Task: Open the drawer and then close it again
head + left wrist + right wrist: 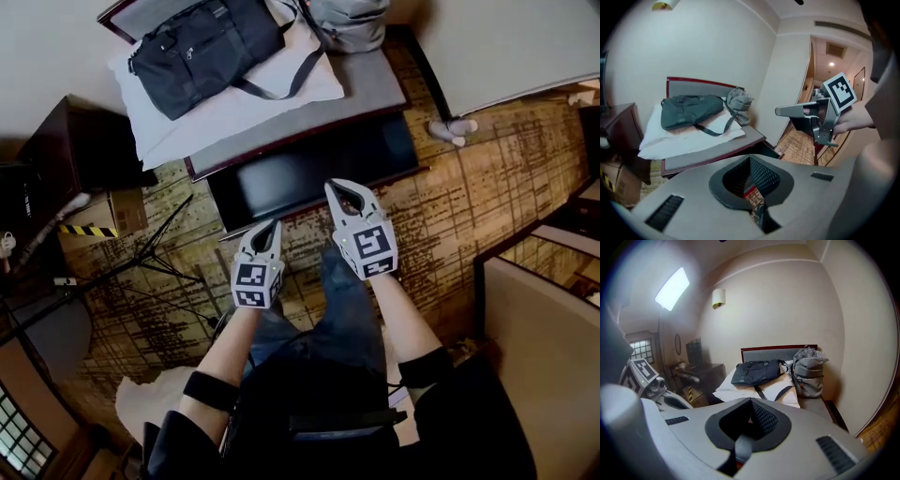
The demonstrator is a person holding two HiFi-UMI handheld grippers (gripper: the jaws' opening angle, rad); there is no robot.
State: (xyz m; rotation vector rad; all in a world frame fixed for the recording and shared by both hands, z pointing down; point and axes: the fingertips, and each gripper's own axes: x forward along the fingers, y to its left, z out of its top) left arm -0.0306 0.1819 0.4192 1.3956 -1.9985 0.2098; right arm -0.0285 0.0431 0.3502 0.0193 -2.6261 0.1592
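Note:
The drawer [314,173] is a dark glossy front under the foot of the bed's grey platform [366,89]; I cannot tell if it stands ajar. My left gripper [270,228] hangs shut and empty just short of the drawer's lower left edge. The right gripper [337,190] is also shut and empty, its tips over the drawer's front edge near the middle. In the left gripper view my own jaws [750,161] are together, and the right gripper [785,111] shows at the right. In the right gripper view the jaws [751,402] are together and point toward the bed.
A dark bag [202,47] lies on a white pillow [234,108] on the bed, with a grey backpack [352,19] beside it. A dark cabinet [75,145], a cardboard box [108,214] and a tripod [155,253] stand left. Patterned carpet [469,187] spreads around.

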